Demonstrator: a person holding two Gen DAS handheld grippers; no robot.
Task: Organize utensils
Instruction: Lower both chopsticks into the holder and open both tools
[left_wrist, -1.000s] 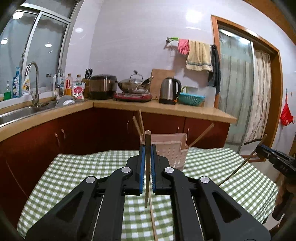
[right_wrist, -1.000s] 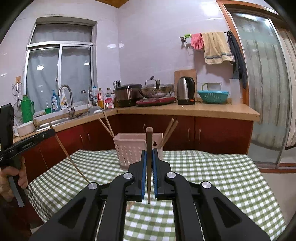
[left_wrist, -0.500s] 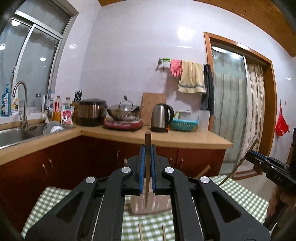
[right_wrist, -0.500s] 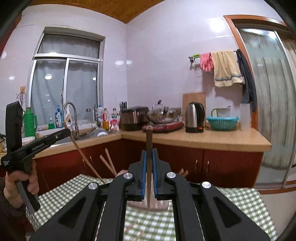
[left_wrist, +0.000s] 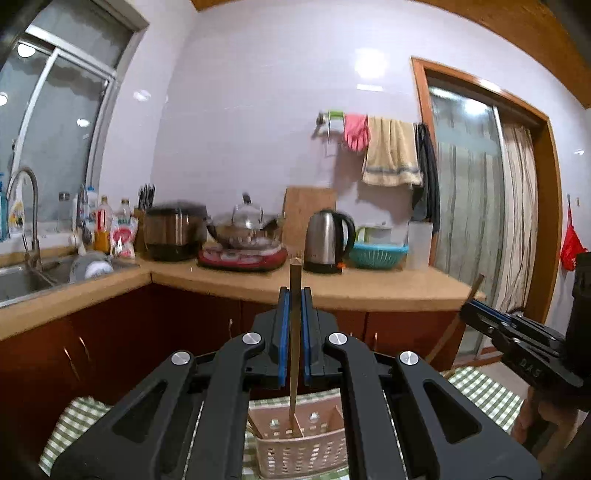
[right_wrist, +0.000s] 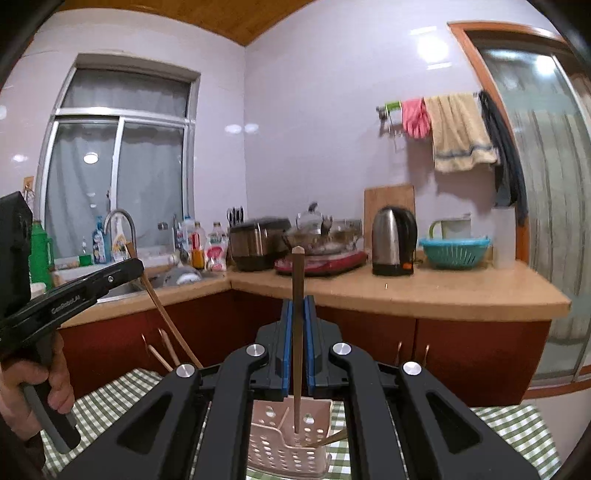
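Note:
A pink perforated utensil basket (left_wrist: 303, 448) stands on the green checked table, right below both grippers; it also shows in the right wrist view (right_wrist: 288, 443). My left gripper (left_wrist: 294, 299) is shut on a light wooden chopstick (left_wrist: 294, 332) held upright, its lower tip inside the basket. My right gripper (right_wrist: 298, 310) is shut on a darker chopstick (right_wrist: 297, 332), also upright with its tip in the basket. Other chopsticks (right_wrist: 166, 350) lean out of the basket. The left gripper (right_wrist: 74, 295) appears in the right wrist view, and the right gripper (left_wrist: 517, 343) in the left wrist view.
The green checked tablecloth (right_wrist: 107, 402) covers the table. Behind it runs a wooden counter (left_wrist: 369, 288) with a kettle (left_wrist: 325, 240), a pot, a rice cooker (right_wrist: 258, 243), a blue colander (right_wrist: 454, 251) and a sink (left_wrist: 22, 280) at left.
Both grippers have risen and moved over the basket, which went from ahead of them to directly beneath. The chopstick tips now hang inside the basket. Both stay shut.

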